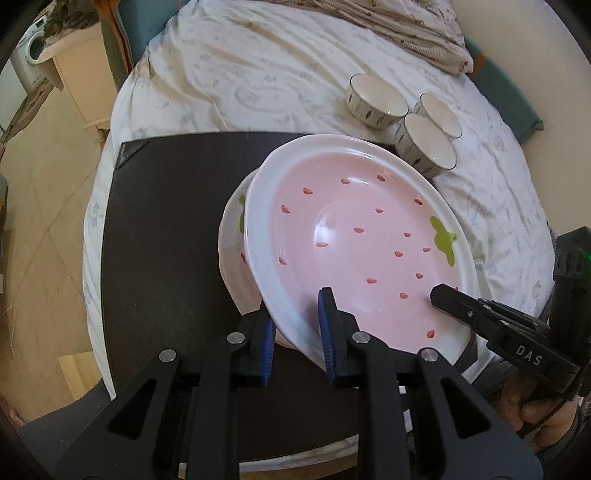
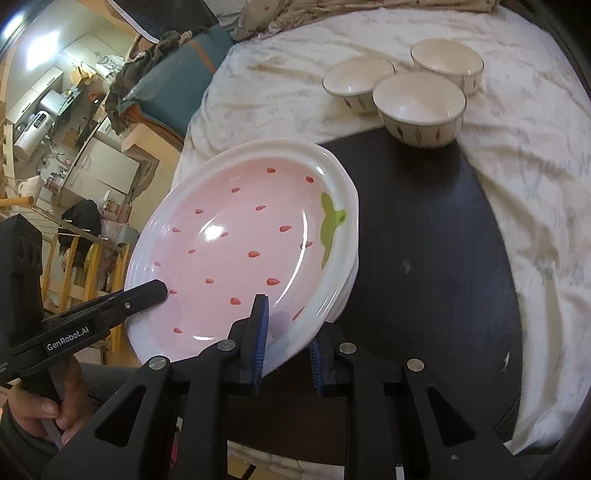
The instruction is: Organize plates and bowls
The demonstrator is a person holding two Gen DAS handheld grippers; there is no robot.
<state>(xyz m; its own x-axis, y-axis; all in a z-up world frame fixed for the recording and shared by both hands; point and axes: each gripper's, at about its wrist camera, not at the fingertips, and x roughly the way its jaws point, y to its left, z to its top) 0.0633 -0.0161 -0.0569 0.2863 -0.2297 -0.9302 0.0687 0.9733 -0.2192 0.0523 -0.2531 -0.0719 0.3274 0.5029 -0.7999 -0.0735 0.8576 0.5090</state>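
A pink strawberry-pattern plate point(image 1: 354, 236) with a white rim is held tilted above another matching plate point(image 1: 232, 236) on a dark board point(image 1: 159, 229). My left gripper point(image 1: 297, 332) is shut on the plate's near rim. My right gripper point(image 2: 288, 338) is shut on the same plate point(image 2: 236, 243) at its near rim; its finger point(image 1: 461, 302) shows over the plate in the left wrist view. The left gripper's finger point(image 2: 140, 295) shows in the right wrist view. Three white bowls point(image 1: 376, 99) point(image 1: 441, 114) point(image 1: 428, 146) with leaf marks stand close together beyond the board; they also show in the right wrist view point(image 2: 419, 107).
The board point(image 2: 424, 266) lies on a bed with a white patterned cover point(image 1: 240, 74). A brown pillow point(image 1: 406, 33) is at the far end. A washing machine point(image 1: 31, 55) and wooden cabinet point(image 1: 77, 70) stand left of the bed on a tiled floor.
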